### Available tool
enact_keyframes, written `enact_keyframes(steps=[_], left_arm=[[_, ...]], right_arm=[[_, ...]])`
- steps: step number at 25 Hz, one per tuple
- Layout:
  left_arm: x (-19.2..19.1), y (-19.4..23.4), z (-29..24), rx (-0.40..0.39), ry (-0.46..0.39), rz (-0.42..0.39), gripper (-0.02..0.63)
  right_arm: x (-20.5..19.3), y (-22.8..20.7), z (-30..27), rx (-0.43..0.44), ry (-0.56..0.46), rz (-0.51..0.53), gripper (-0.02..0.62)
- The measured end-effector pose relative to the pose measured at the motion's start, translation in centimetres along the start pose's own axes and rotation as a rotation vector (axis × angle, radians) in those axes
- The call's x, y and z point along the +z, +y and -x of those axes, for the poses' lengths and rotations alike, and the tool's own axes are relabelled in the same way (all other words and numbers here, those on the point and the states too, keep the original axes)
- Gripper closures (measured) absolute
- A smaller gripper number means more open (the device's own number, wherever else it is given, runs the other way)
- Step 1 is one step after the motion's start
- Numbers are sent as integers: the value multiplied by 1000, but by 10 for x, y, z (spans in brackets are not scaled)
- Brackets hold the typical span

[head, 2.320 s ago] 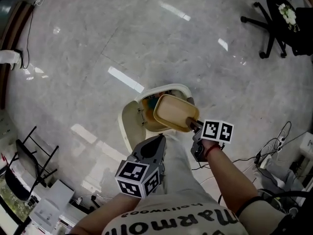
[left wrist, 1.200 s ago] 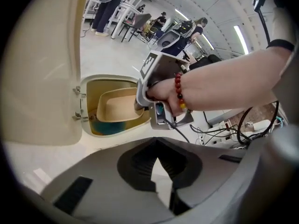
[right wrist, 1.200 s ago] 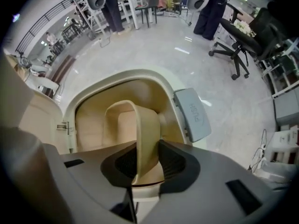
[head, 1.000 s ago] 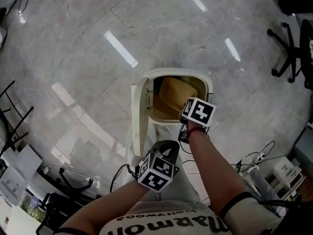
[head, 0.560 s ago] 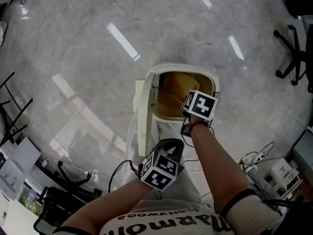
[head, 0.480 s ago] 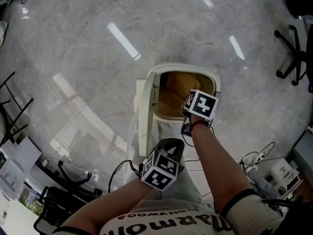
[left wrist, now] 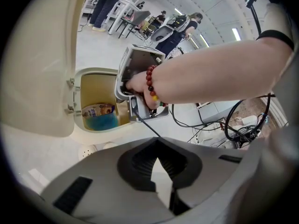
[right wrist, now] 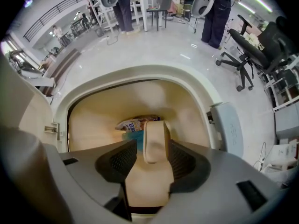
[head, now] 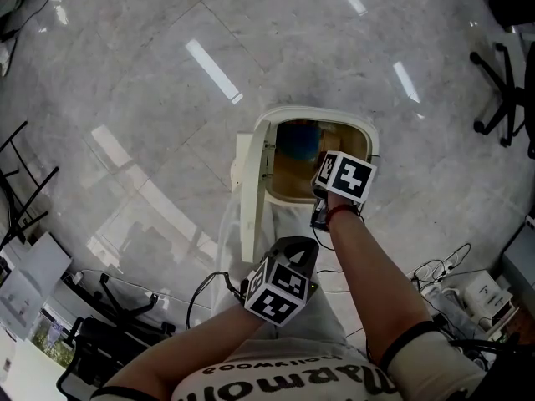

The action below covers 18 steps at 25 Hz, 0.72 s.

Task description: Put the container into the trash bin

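Here, trash bin (head: 311,113): is standing on the grey marble floor (head: 167,40) right in front of the person, its mouth facing up.
Lid (head: 247,195): is standing open, swung up on the left side of the bin in the head view.
Right gripper (right wrist: 153,160): is pointing straight down into the bin's mouth. Its jaws are opening and standing wide apart.
Container (right wrist: 154,141): is hanging edge-on between the right gripper's jaws as a tan, slightly blurred slab, with its far end reaching down into the opening. One pad is standing clear of it. The other is sitting just beside it, and whether that one is touching cannot be told.
Bin contents: a blue-and-white wrapper (left wrist: 99,115) is lying at the bottom against the tan inner wall, below the container.
Left gripper (left wrist: 158,153): is hovering nearer the person's body, angled down toward the bin. Its jaws are meeting at the tips and holding nothing.
Right hand (left wrist: 138,85): is gripping the right gripper's handle over the bin's near edge and is wearing a red bead bracelet (left wrist: 150,85).
Surroundings: an office chair (head: 501,82) is standing well apart at the upper right, and cables (head: 435,270) are trailing over the floor at the lower right.
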<state>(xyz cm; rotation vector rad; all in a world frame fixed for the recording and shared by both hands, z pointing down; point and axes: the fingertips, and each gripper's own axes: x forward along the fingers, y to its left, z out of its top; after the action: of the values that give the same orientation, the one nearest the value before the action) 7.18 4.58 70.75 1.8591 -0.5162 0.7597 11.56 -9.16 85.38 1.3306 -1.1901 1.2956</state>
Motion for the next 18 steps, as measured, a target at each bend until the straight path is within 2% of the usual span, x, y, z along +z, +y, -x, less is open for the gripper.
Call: enact_keyframes(steps=[10,14,18], left_arm=[[12,-11,19,25,-18,-22,612],[30,-27,38,38,-37,-22,612],[64,-39,60,69,-74,-36,612]], right_arm=[[-7,-12,30,23,-1,-76,403],[-8,-10,70,115,2,-98,403],[10,-9,119,204,-52,-83,403]])
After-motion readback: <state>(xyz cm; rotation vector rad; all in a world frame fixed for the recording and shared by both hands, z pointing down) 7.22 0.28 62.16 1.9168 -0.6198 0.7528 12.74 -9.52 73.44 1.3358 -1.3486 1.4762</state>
